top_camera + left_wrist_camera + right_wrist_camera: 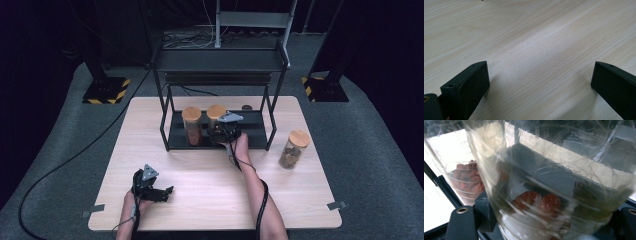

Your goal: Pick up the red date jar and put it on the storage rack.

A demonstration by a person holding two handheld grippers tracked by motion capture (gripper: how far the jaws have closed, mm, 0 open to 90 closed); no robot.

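Note:
A clear glass jar (554,195) with a cork lid (216,111) stands on the lower shelf (252,131) of a black rack, a few red pieces in its bottom. My right gripper (224,132) is shut on this jar, its black jaws on either side of the glass in the right gripper view. Just to its left stands a second cork-lidded jar (192,126) of reddish pieces, also seen through the glass as a jar (469,180). My left gripper (165,191) rests on the table near its front left, jaws wide open (541,82) over bare wood.
A third cork-lidded jar (294,150) with brown contents stands on the wooden table (200,190) right of the rack. The rack's upper shelf (220,61) overhangs the two jars. A small dark object (246,107) lies behind the rack.

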